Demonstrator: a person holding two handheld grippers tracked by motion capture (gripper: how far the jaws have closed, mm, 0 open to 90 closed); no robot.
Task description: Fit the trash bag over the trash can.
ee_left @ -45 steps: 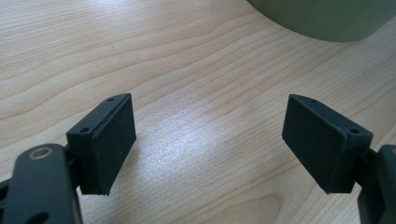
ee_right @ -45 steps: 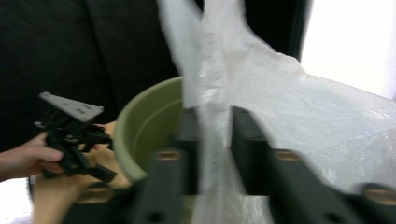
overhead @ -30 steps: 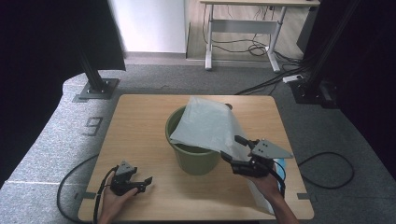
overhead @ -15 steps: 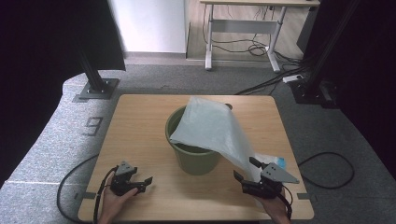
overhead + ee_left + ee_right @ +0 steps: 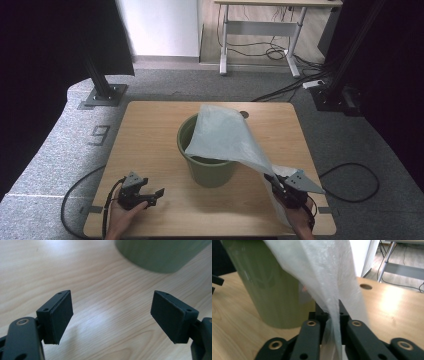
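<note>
The right tongs (image 5: 331, 315) have just closed, pinching the white bag (image 5: 227, 137) draped over the green bin (image 5: 207, 170); the left tongs (image 5: 112, 315) rest spread on the counter (image 5: 150, 130)

L tool (image 5: 150, 195): low at near-left of view, held in L hand (image 5: 122, 220), forearm in from bottom edge. Points right and a bit away. Jaws wide apart, nothing btwn pads (image 5: 61, 315); pads clean, parallel-ish.

R tool (image 5: 275, 181): near-right, R hand (image 5: 299, 220) gripping body from below, grey tri plate on top. Points up-left toward centre. Jaws just closed, now clamped together on thin white sheet (image 5: 329, 290) running up btwn them.
</note>
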